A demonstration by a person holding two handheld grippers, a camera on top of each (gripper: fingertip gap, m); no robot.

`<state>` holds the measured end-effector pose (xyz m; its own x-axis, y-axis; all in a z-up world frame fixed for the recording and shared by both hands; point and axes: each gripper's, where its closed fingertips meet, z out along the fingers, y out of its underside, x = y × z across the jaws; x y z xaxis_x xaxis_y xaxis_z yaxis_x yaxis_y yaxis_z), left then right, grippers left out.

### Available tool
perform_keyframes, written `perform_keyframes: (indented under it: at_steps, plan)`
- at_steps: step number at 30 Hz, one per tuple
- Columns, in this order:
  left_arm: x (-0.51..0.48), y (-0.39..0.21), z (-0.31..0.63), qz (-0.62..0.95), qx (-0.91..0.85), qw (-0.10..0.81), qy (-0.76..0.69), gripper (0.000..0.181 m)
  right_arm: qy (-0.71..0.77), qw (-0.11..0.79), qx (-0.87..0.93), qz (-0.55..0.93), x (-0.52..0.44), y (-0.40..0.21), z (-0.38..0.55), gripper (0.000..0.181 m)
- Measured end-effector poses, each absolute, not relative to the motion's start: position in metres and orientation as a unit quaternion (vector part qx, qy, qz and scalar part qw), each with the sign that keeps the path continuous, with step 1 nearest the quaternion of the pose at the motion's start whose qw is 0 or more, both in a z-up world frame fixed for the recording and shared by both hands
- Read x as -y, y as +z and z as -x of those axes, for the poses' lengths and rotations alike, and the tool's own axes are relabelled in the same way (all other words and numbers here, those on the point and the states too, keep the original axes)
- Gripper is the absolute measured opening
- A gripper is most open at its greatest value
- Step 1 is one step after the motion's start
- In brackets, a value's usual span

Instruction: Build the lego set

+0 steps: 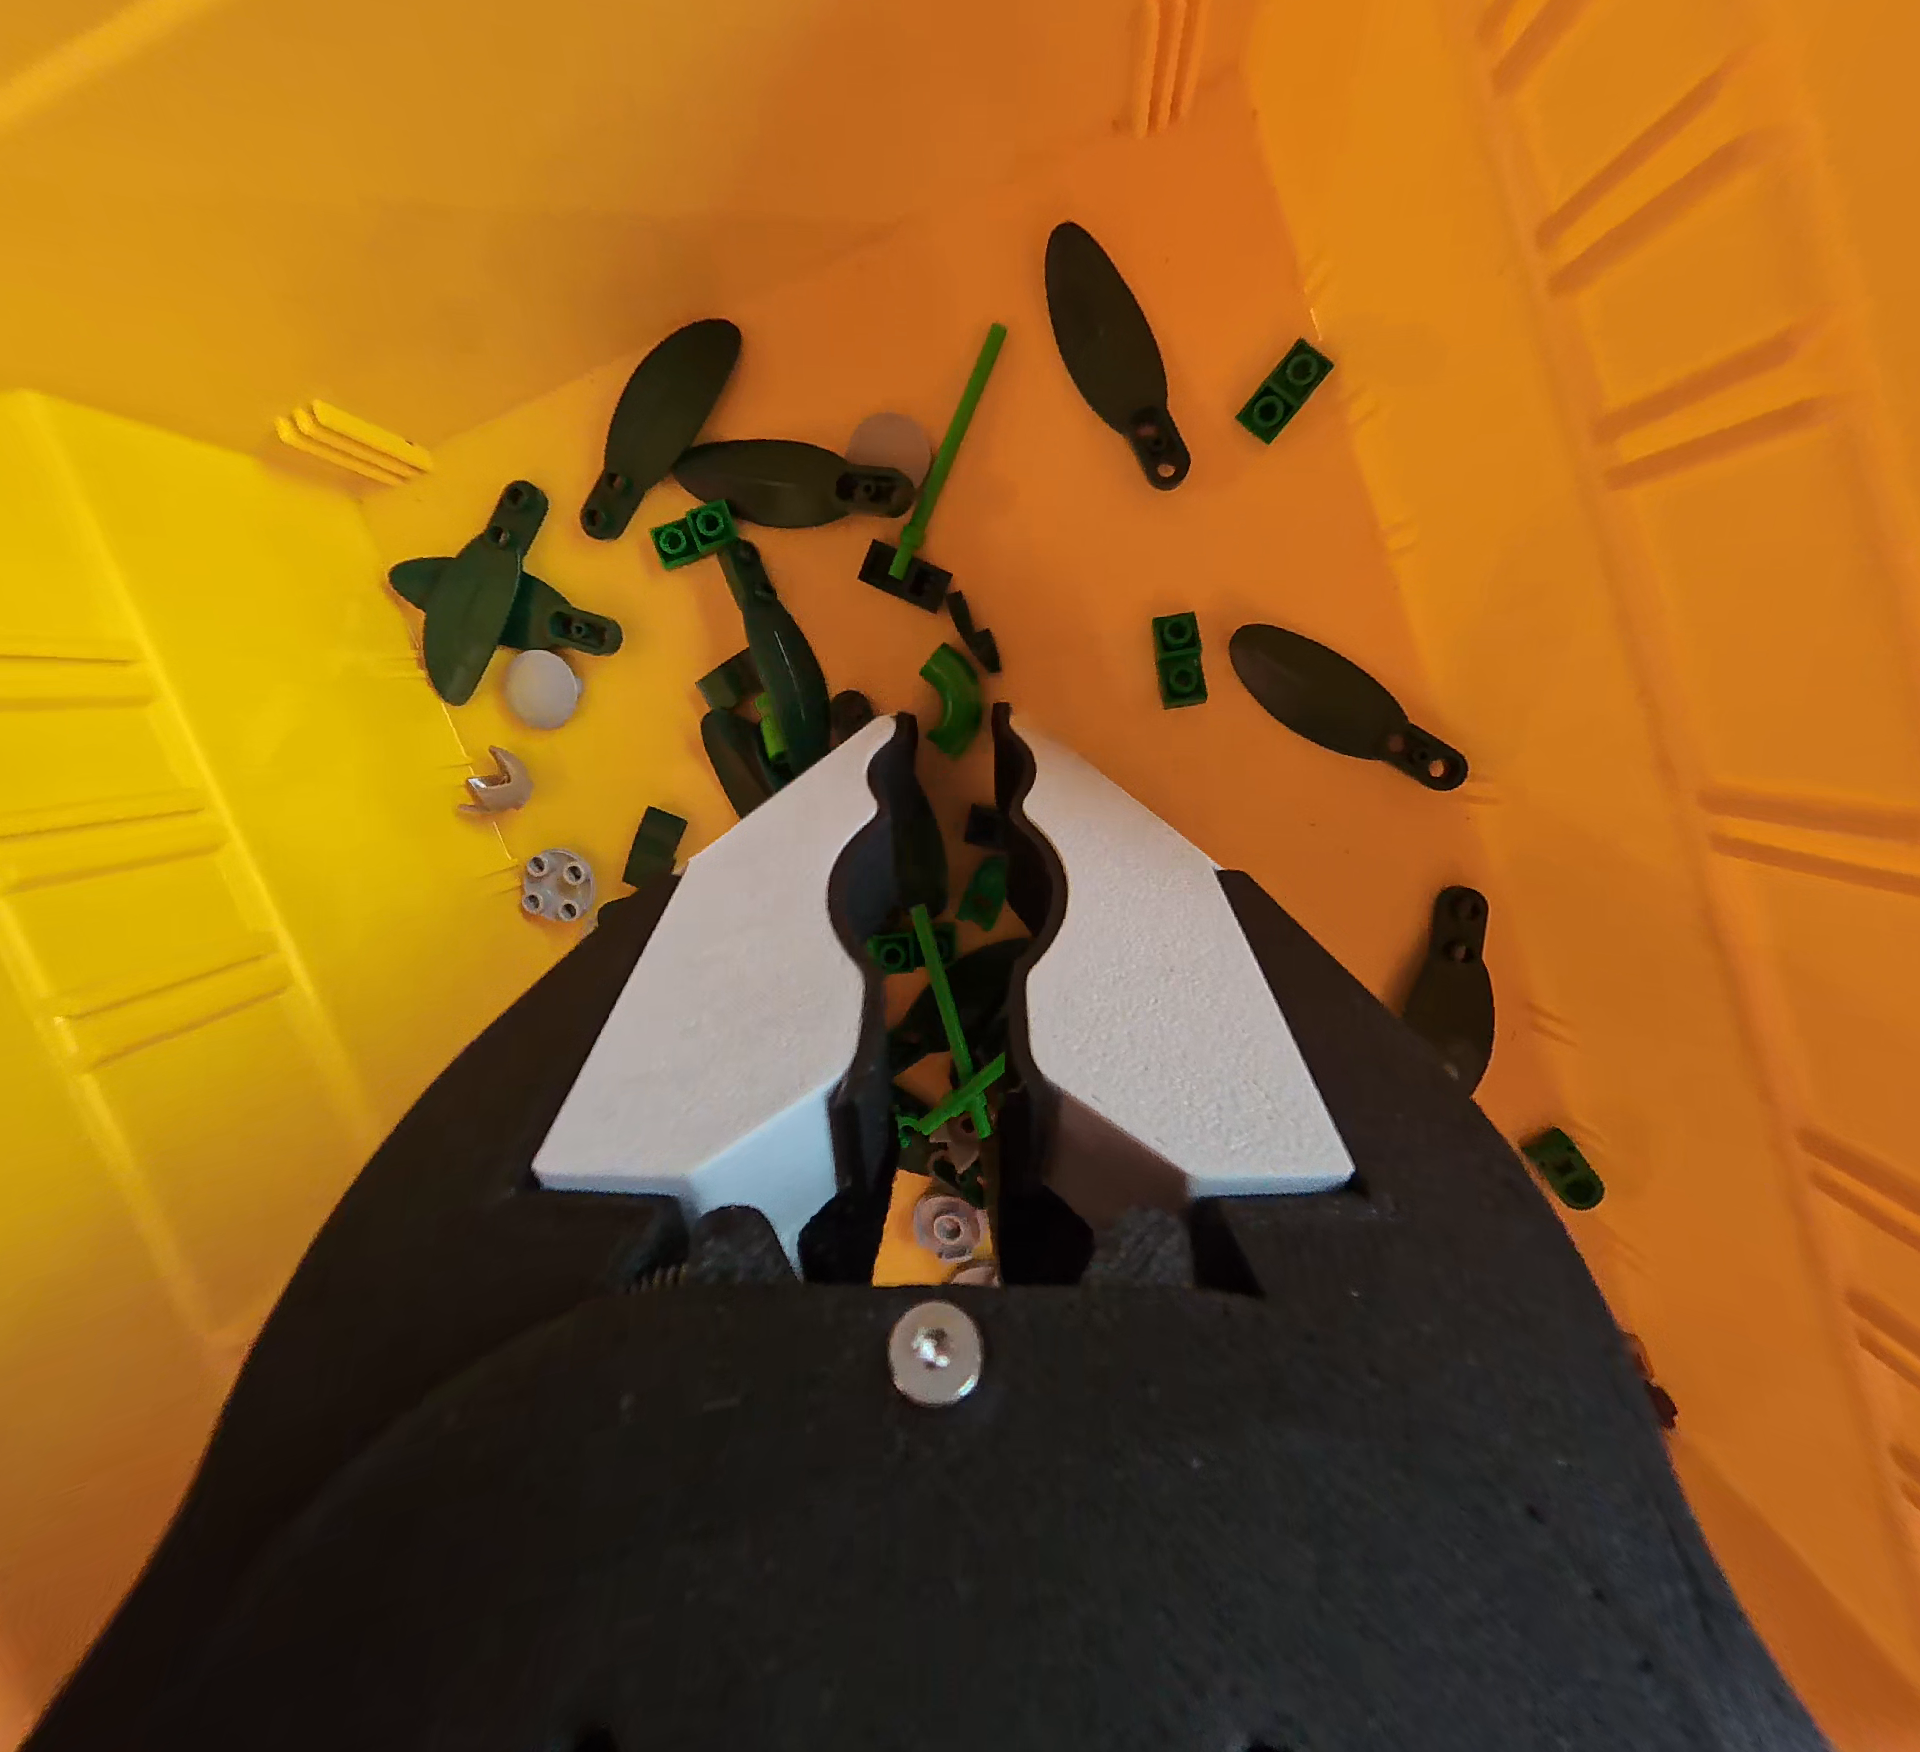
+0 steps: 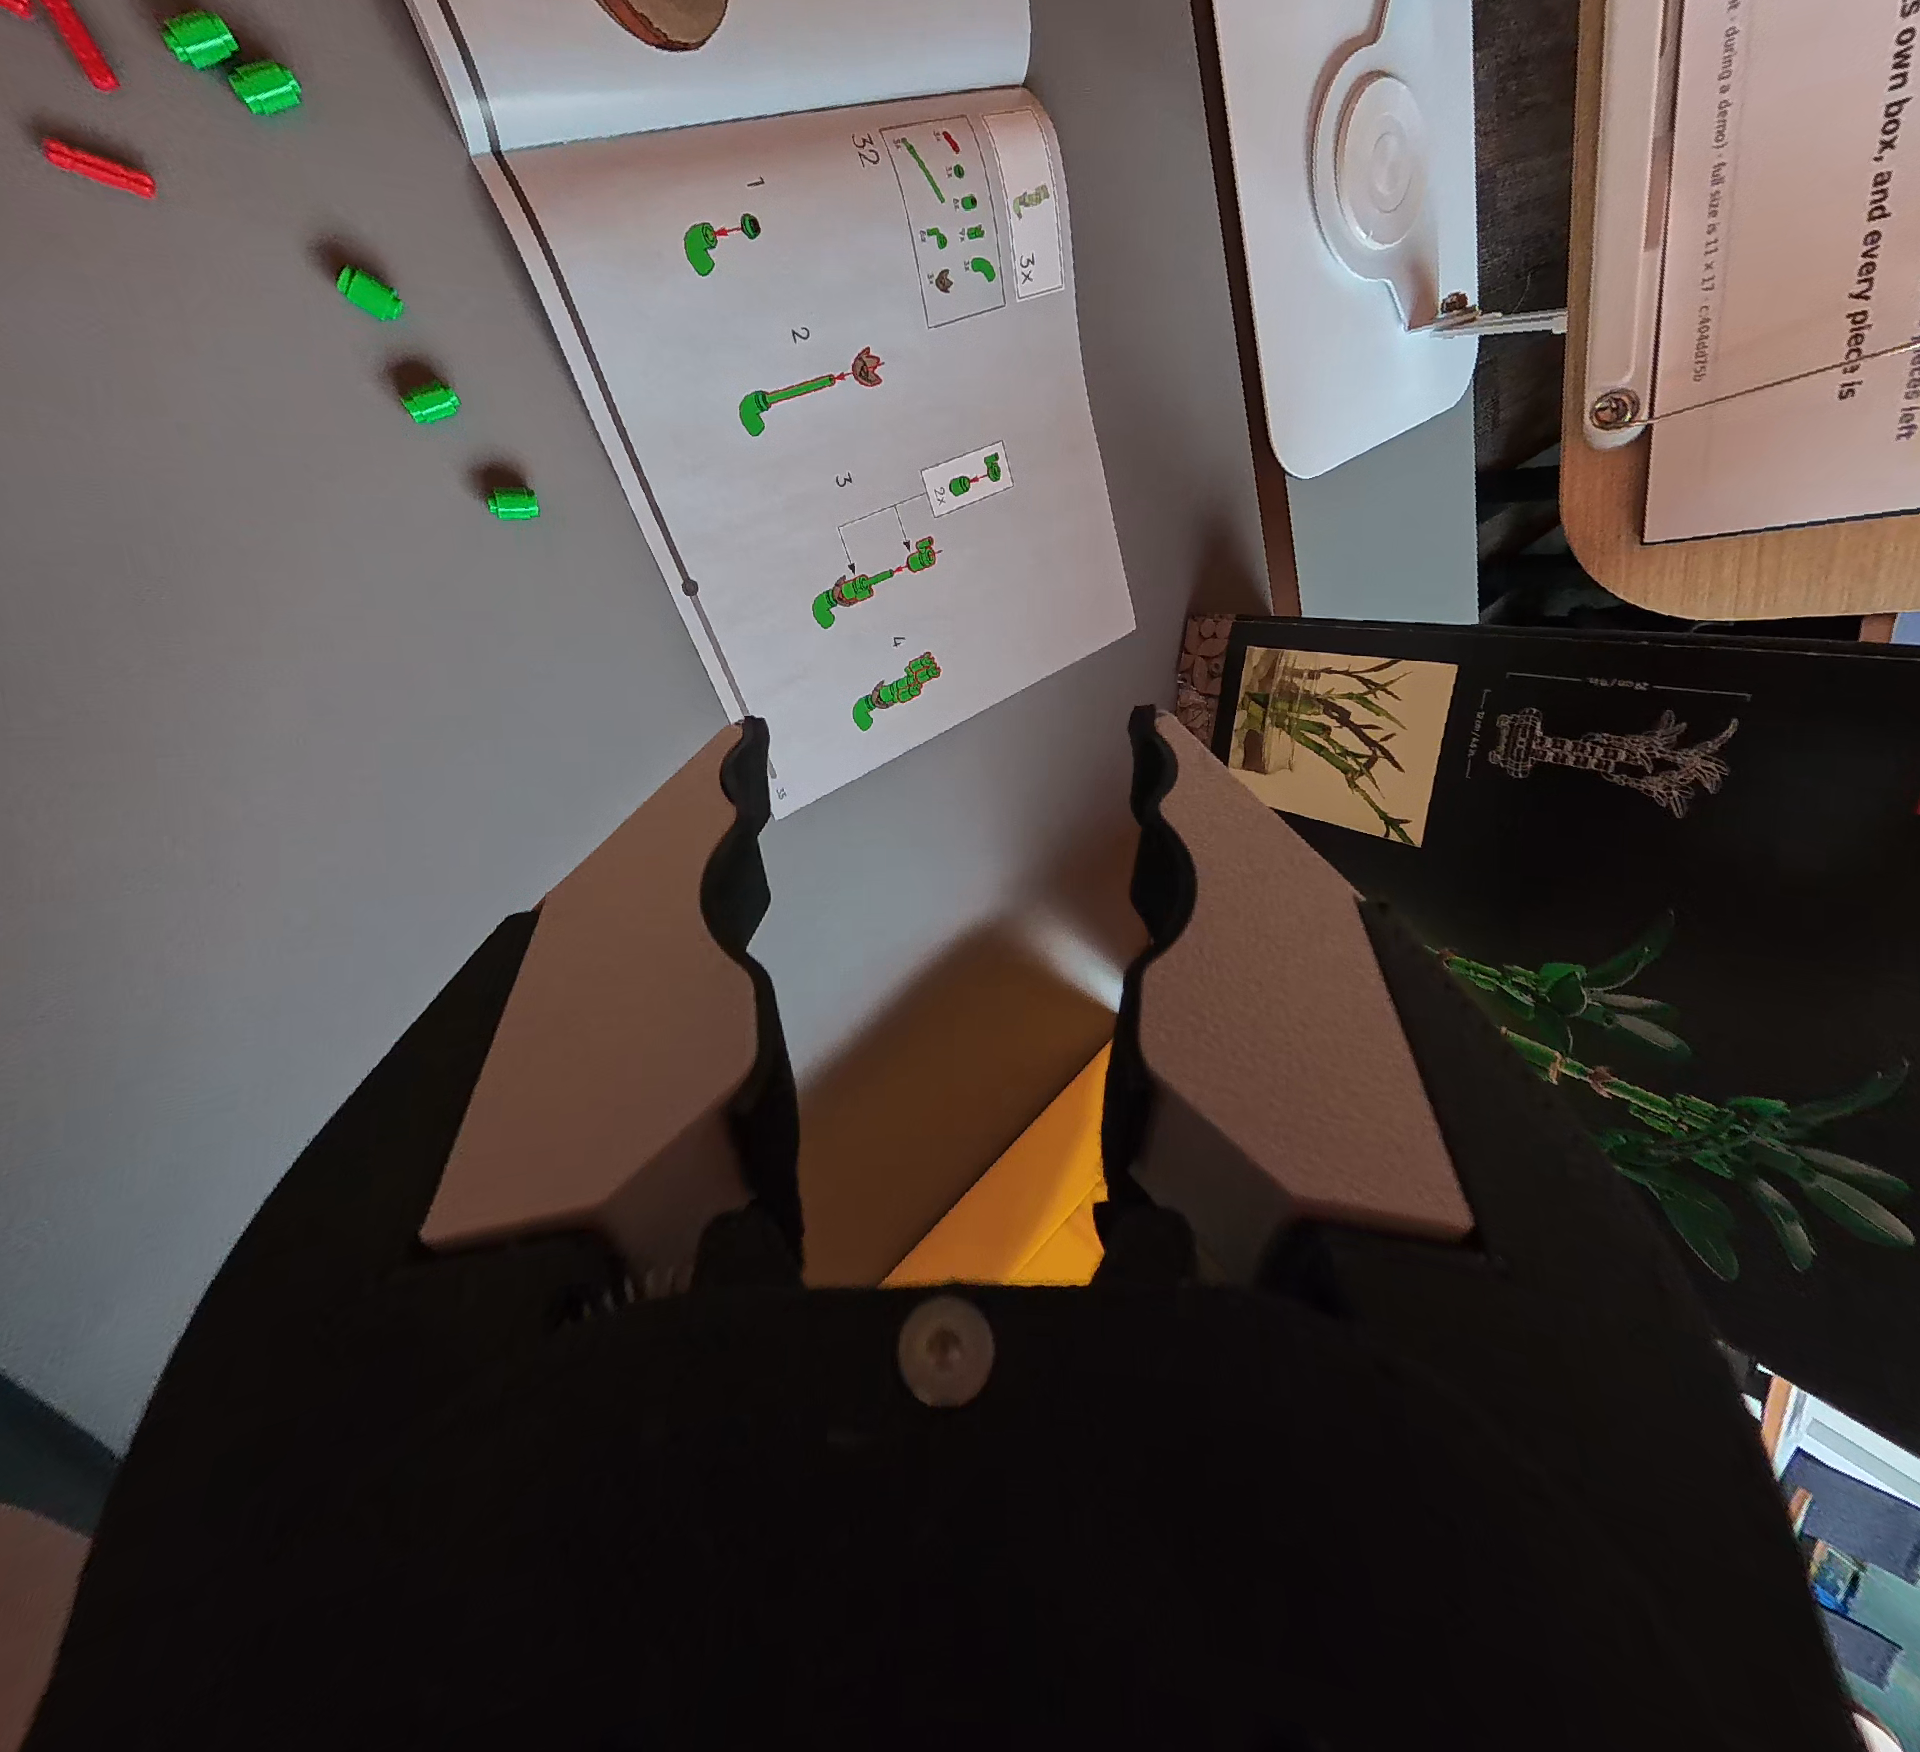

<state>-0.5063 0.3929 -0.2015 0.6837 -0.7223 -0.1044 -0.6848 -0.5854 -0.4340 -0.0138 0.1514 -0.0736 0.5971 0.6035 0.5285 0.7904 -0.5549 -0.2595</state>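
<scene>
My left gripper sits low inside the yellow bin, fingers nearly together with a slim gap, gripping nothing; dark green leaf pieces and a green curved piece lie on the floor. My right gripper hangs spread wide over the instruction booklet on the grey table
</scene>
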Motion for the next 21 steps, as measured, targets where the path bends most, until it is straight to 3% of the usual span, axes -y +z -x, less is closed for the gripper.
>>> perform_keyframes:
  at_steps: [10,16,21]
  plan:
    - [-0.396,-0.172,0.518,0.887,-0.379,0.264,-0.016,0.008,-0.193,0.24,0.407,0.86,-0.152,-0.074,0.015,0.07]
    - [-0.39,-0.079,0.493,0.84,-0.377,0.391,-0.02,0.009,-0.194,0.239,0.408,0.86,-0.151,-0.074,0.014,0.07]
    - [-0.313,0.011,0.382,0.718,-0.495,0.469,-0.139,0.009,-0.194,0.246,0.4,0.861,-0.15,-0.07,0.011,0.07]
